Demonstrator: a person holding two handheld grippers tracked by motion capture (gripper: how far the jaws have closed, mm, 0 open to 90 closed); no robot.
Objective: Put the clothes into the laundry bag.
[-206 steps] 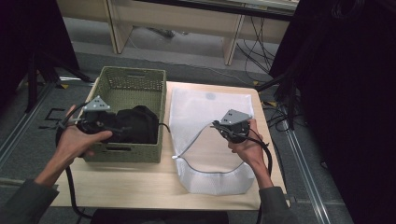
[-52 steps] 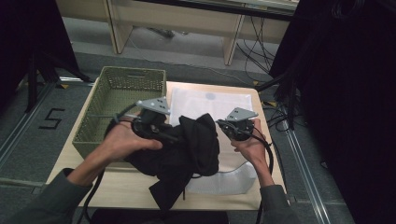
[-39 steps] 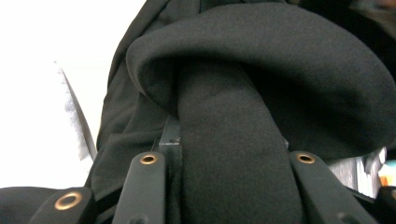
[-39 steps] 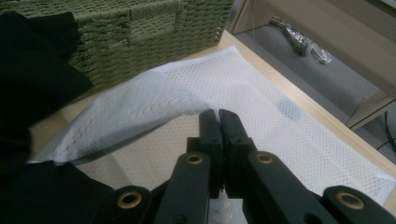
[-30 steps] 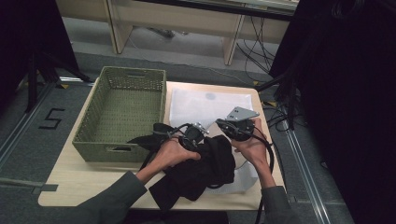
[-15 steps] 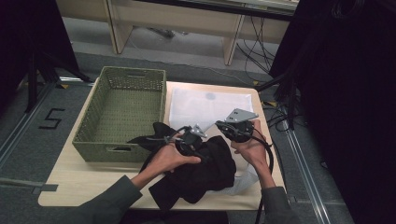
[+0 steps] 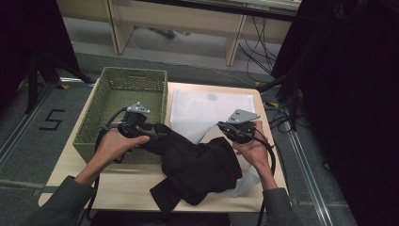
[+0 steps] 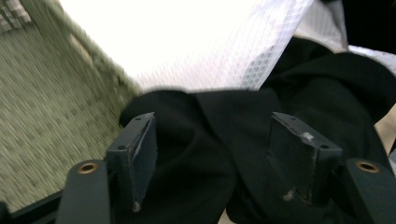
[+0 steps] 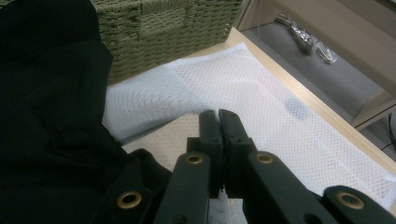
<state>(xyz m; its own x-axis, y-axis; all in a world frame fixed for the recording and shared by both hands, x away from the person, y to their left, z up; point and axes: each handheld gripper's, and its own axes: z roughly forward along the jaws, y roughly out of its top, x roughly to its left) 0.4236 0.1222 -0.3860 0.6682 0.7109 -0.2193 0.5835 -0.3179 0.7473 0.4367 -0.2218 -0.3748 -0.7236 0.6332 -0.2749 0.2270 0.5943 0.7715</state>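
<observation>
A black garment [image 7: 197, 169] lies crumpled across the near end of a white mesh bag [image 7: 207, 110] on the wooden table [image 7: 117, 186]. One end of it trails toward the green woven basket [image 7: 134, 70]. My left gripper [image 7: 162, 135] is at the basket's right wall. In the left gripper view it [image 8: 210, 135] stands open, with the garment [image 8: 224, 144] lying beyond the jaws. My right gripper [image 7: 221, 128] hovers over the bag's near part. In the right gripper view it [image 9: 218, 114] is shut, apparently pinching the bag's raised upper layer [image 9: 154, 102], with the garment [image 9: 51, 116] to its left.
The basket [image 9: 163, 28] stands at the table's left and holds nothing. A pale desk frame [image 7: 230, 42] stands beyond the far table edge. Cables [image 7: 282, 113] lie on the floor to the right, and a "5" mark [image 7: 51, 120] to the left.
The left gripper has let go of the garment and drawn back left to the basket's wall. The garment now rests on the bag and table. The right gripper has stayed put.
</observation>
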